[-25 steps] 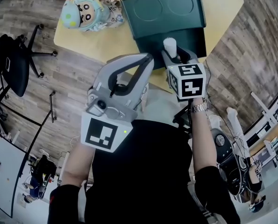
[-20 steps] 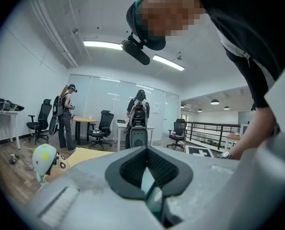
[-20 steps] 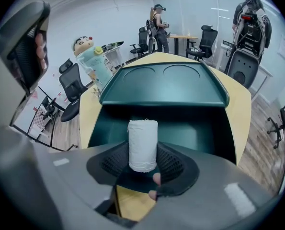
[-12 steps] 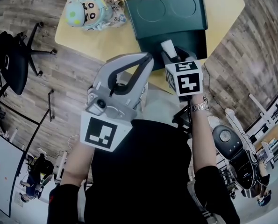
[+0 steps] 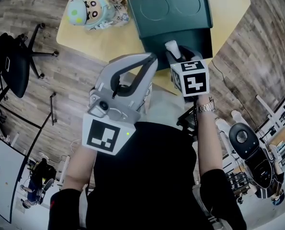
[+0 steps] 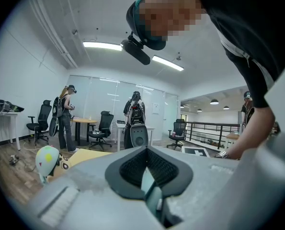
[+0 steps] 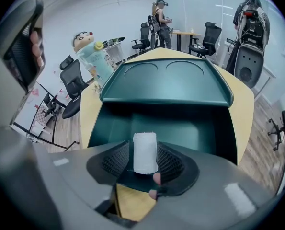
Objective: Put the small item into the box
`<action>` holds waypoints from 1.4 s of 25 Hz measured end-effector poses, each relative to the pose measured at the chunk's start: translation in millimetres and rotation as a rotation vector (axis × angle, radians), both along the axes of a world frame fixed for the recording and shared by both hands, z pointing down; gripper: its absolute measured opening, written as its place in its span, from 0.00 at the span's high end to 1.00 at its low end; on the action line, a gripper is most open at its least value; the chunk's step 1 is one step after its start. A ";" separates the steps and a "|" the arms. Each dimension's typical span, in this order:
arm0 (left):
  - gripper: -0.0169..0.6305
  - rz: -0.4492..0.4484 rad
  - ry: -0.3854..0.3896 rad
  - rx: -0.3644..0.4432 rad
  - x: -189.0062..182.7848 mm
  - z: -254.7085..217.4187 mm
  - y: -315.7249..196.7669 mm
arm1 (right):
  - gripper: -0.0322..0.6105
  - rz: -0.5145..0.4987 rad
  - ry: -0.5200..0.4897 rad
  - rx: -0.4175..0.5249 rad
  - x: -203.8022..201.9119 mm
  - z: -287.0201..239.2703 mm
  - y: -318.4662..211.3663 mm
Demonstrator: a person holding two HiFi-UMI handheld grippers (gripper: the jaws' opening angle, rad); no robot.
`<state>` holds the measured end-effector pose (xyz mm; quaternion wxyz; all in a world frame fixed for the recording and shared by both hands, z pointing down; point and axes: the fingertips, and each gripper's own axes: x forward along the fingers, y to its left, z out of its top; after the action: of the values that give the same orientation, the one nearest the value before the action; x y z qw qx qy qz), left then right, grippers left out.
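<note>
While right claw (image 7: 145, 164) clamps white roll (image 7: 145, 151) above green box (image 7: 190, 124), left claw (image 6: 147, 170) pinched together; doll (image 5: 92, 9) beside box.

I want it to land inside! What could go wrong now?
1. The right gripper holds the white roll close over the green box's near rim. If it lets go here, the roll might hit the rim and bounce onto the yellow table.
2. The jaws clamp only the roll's lower part, so it could tip or slip out early.

Bright, even ceiling light; strong fisheye warp, edges perhaps slightly soft.
</note>
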<state>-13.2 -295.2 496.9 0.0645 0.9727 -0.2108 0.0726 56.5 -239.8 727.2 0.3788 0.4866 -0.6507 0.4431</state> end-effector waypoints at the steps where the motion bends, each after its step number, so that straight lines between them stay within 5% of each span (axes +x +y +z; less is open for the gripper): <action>1: 0.97 0.000 0.000 0.001 -0.2 -0.2 0.6 | 0.67 0.004 -0.003 0.003 0.0 -0.4 -0.1; 12: 0.97 -0.004 -0.001 0.021 -0.2 -5.4 7.6 | 0.67 0.007 -0.006 0.045 3.2 -9.8 6.7; 20: 0.97 -0.001 0.035 0.051 -30.4 -24.2 30.3 | 0.79 0.063 0.005 0.137 -15.6 -46.1 18.5; 26: 0.97 0.013 0.045 0.071 -19.5 -36.2 35.3 | 0.93 0.113 0.031 0.202 4.0 -72.5 19.7; 35: 0.97 0.026 0.049 0.100 -6.8 -61.3 43.3 | 0.94 0.135 0.007 0.283 20.8 -125.9 27.5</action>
<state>-20.0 -251.9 435.6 0.0202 0.9789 -0.1998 0.0388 77.3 -212.3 601.3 0.2782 0.5793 -0.6711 0.3696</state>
